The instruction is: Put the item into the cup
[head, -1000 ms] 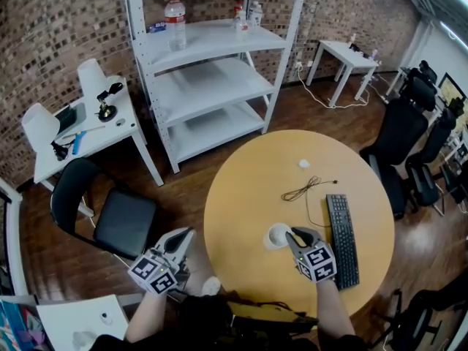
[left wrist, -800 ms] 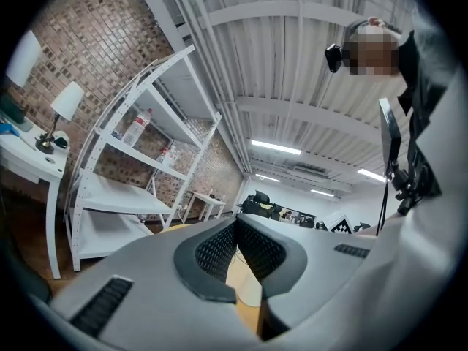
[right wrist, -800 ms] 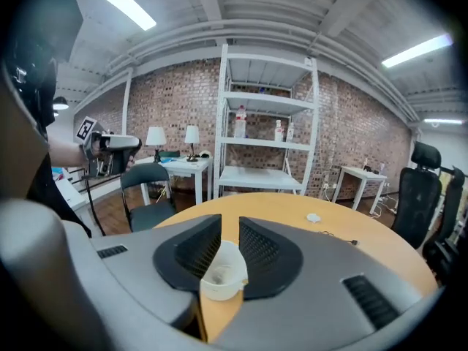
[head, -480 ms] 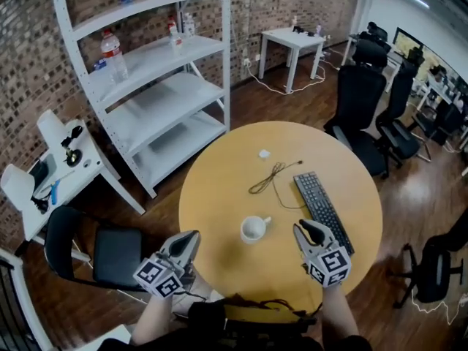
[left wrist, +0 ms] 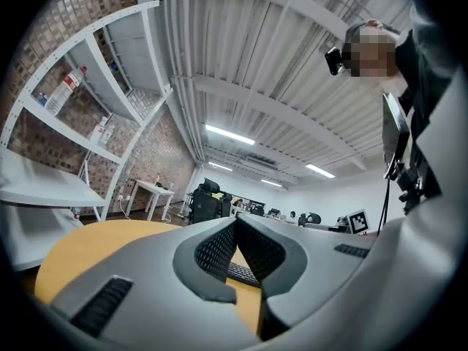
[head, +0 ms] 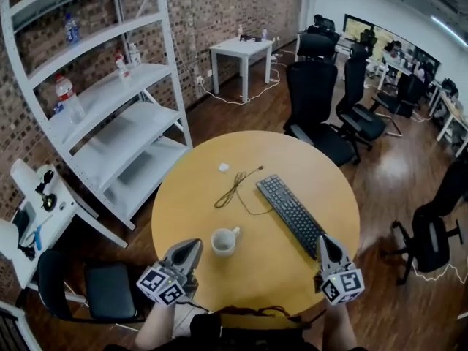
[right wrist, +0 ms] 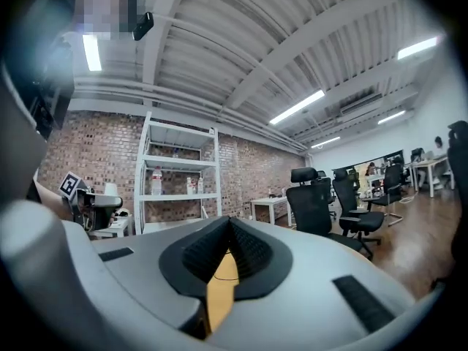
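Cup (head: 223, 240) stands on the worktop (head: 256, 276), contents unclear. Left tongs (head: 191, 248) are clenched empty and right tongs (head: 325, 241) are closing on nothing, both well apart from it: likely done.

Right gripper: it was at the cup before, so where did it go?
The right gripper drew back from the cup to the near edge of the table, and its jaws are closing with nothing between them. Cup, keyboard and cable stayed put; the left gripper stayed at the near left, shut.
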A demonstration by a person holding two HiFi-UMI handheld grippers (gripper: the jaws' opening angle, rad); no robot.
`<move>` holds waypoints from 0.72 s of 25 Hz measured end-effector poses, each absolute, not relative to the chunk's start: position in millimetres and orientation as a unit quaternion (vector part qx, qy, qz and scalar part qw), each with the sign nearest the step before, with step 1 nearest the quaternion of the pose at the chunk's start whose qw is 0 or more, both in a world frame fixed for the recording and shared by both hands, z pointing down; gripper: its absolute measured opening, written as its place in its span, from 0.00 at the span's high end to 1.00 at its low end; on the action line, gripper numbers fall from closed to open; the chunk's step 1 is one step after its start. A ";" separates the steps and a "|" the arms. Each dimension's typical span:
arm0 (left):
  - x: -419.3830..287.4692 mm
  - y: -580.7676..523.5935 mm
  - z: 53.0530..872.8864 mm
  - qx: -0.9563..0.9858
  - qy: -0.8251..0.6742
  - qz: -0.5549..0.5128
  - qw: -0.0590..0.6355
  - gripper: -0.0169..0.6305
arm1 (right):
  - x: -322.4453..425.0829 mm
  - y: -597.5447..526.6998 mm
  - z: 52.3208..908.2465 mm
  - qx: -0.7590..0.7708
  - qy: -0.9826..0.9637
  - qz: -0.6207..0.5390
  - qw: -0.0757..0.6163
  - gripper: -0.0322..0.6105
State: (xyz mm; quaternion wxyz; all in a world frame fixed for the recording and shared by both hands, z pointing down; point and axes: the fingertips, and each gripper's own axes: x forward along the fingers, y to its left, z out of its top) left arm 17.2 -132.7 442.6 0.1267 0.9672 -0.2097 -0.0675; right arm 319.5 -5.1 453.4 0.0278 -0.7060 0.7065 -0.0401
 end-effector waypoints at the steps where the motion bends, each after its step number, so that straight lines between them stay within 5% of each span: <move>1: 21.1 -131.2 441.8 0.968 -0.210 -0.064 0.124 0.97 | 323.3 0.9 455.9 -0.711 0.702 -0.043 0.027 0.94; 18: 18.6 -133.3 437.4 0.966 -0.223 -0.077 0.108 0.97 | 311.8 -21.3 451.2 -0.684 0.729 -0.030 0.015 0.94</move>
